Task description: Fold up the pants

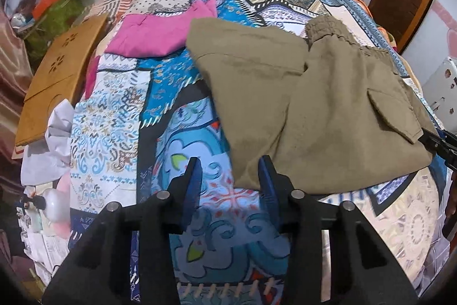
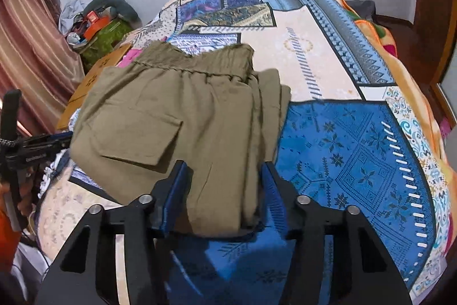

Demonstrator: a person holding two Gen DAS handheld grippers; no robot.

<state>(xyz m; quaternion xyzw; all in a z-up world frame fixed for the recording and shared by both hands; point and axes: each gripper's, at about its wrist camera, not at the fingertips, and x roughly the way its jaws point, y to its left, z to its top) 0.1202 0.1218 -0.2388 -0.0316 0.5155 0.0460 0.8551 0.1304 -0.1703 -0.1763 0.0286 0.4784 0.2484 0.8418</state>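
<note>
Olive-khaki pants (image 1: 308, 105) lie folded on the patterned bedspread (image 1: 120, 116), waistband at the far end, a flap pocket on top. My left gripper (image 1: 230, 170) is open and empty, its right finger at the pants' near left edge. In the right wrist view the pants (image 2: 185, 116) fill the middle. My right gripper (image 2: 224, 176) is open, its fingers standing either side of the near folded edge of the pants, not closed on it. The left gripper also shows at the left edge of the right wrist view (image 2: 34, 147).
A pink garment (image 1: 154, 33) lies folded beyond the pants. A wooden lap tray (image 1: 60, 76) and white cloth (image 1: 51, 139) sit at the bed's left side. A cluttered green box (image 1: 54, 16) stands by the wall. An orange blanket (image 2: 380, 30) lies along the bed's right edge.
</note>
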